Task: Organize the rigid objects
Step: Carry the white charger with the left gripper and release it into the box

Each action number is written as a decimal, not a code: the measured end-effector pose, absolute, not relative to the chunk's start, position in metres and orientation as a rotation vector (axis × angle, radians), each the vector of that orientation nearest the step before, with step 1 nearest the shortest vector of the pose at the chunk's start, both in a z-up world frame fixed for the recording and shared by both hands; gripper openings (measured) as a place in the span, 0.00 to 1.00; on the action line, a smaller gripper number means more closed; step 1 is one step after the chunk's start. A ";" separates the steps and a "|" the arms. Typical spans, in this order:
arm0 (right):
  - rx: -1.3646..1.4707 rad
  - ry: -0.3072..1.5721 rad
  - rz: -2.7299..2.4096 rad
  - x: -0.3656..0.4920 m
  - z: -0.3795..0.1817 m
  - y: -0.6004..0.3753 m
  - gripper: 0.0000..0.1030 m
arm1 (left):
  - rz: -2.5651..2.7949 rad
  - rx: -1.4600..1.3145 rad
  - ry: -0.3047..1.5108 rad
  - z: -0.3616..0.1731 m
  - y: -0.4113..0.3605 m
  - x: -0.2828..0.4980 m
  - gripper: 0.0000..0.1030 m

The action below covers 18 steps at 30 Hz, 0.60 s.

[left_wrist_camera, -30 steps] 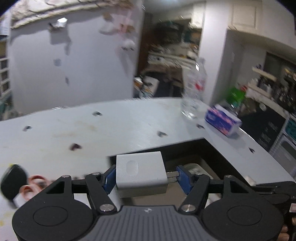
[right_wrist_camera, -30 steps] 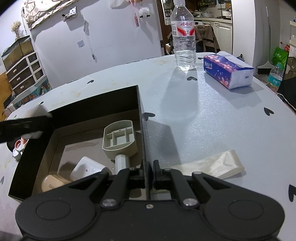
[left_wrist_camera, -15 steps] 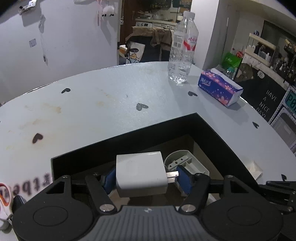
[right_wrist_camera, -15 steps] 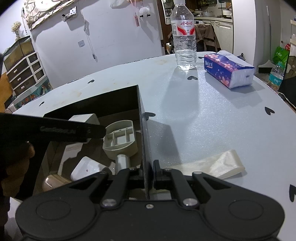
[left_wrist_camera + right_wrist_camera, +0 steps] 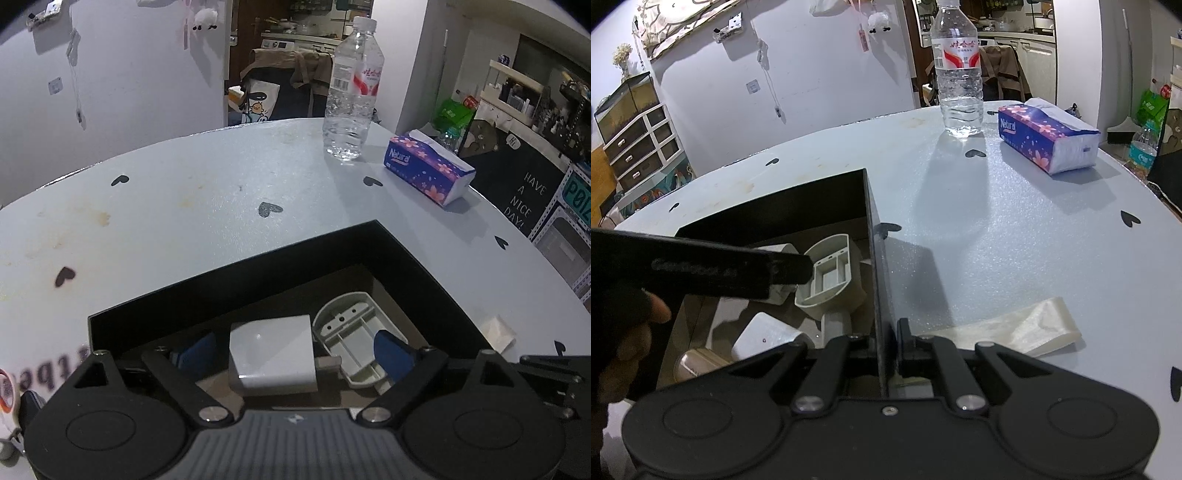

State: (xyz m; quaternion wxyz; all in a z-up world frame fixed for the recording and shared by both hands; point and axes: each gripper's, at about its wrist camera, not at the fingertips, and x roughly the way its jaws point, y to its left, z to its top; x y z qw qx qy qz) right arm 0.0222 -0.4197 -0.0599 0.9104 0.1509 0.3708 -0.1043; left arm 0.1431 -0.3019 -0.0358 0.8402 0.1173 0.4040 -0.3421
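Note:
A white charger adapter lies inside the black box, beside a grey plastic holder. My left gripper hangs over it with its jaws opening. The blue pads stand clear of the adapter on both sides. In the right wrist view the left gripper is a black bar reaching over the box, with a hand behind it. My right gripper is shut on the box's right wall. A white rounded object and a beige one also lie in the box.
A water bottle and a purple tissue pack stand at the far side of the grey table. A translucent plastic strip lies right of the box. A white and orange item sits at the table's left edge.
My left gripper carried the white adapter from the table over the box and lowered it. Its jaws then spread and let the adapter go. The right gripper has stayed put.

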 end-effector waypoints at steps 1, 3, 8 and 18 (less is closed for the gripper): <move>0.313 0.765 -0.215 0.022 -0.060 -0.421 0.07 | -0.725 0.253 0.847 -0.034 -0.301 0.141 0.91; 0.314 0.765 -0.214 0.023 -0.061 -0.421 0.07 | -0.726 0.255 0.824 -0.028 -0.298 0.136 0.93; 0.314 0.765 -0.214 0.022 -0.061 -0.421 0.07 | -0.736 0.262 0.788 -0.018 -0.284 0.124 0.94; 0.312 0.764 -0.218 0.022 -0.061 -0.420 0.07 | -0.734 0.360 0.752 -0.020 -0.282 0.119 0.60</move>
